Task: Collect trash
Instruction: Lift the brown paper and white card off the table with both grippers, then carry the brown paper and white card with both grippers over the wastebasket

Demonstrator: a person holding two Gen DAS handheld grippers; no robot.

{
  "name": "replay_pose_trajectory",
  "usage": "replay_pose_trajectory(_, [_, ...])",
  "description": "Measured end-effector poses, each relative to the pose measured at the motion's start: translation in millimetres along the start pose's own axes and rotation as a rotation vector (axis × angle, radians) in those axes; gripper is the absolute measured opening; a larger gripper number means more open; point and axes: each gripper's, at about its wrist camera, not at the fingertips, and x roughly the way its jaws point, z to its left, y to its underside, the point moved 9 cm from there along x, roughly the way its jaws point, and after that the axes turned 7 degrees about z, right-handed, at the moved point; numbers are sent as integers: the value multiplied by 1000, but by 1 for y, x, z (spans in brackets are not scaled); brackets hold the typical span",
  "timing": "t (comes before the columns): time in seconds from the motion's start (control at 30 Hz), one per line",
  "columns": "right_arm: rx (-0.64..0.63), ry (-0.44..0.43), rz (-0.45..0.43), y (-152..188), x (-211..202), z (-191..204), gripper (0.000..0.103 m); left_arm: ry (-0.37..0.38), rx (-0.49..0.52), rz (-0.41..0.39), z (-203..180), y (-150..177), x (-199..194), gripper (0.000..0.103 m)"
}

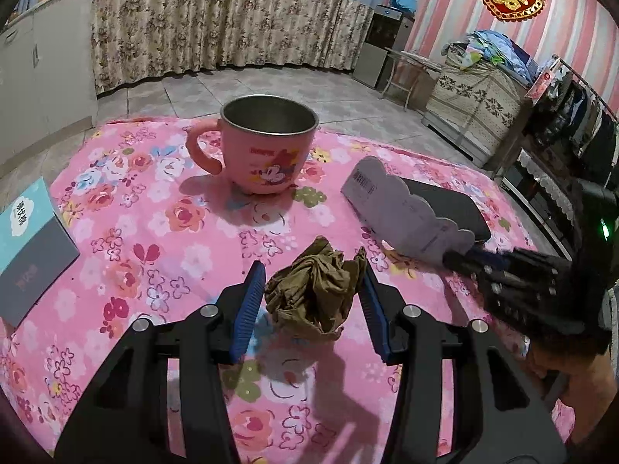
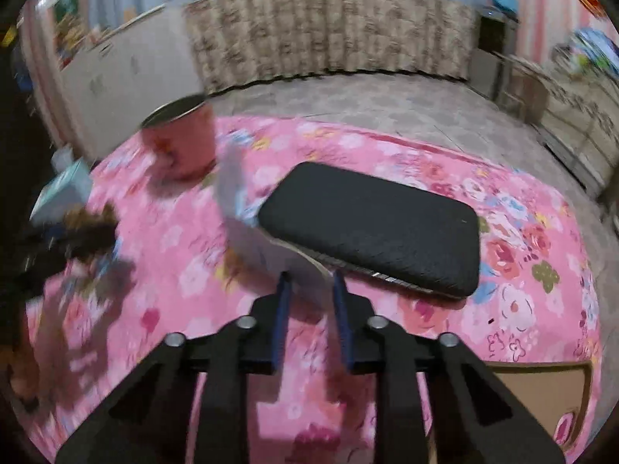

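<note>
1. A crumpled brown paper wad point(image 1: 315, 290) sits between the blue pads of the left gripper point(image 1: 311, 301) above the pink floral tablecloth point(image 1: 154, 232); both pads press its creased sides, so it reads as grasped.
2. The wad looks light, soft and springy; a squeeze across its bulky middle should hold it, loose flaps less so.
3. A pale scallop-edged card point(image 1: 390, 212), thin, stiff and probably slippery, leans on a black case point(image 2: 367, 228). The right gripper point(image 2: 309, 282) has its jaws nearly together over the card's near corner; blur leaves contact uncertain.
4. The card's printed lines are too small to read.
5. Beyond stands a pink steel-lined mug point(image 1: 267, 147) bearing a Minnie Mouse cartoon and a red word, illegible.
6. At the left edge, a teal-and-grey box point(image 1: 31, 239) carries unreadable characters.
</note>
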Motion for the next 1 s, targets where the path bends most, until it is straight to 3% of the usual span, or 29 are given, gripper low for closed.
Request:
replay_pose_trajectory(0.37, [-128, -125, -79, 1, -36, 43, 6, -3, -8, -9, 5, -1, -5, 47])
replay_pose_trajectory(0.67, [-94, -99, -243, -10, -103, 46, 3, -13, -29, -70, 7, -6, -30, 47])
replay_pose_trajectory(0.77, [-103, -114, -224, -4, -108, 52, 2, 0, -32, -86, 2, -5, -38, 47])
replay_pose_trajectory(1.0, [-155, -112, -91, 19, -67, 63, 7, -6, -27, -68, 5, 1, -34, 47])
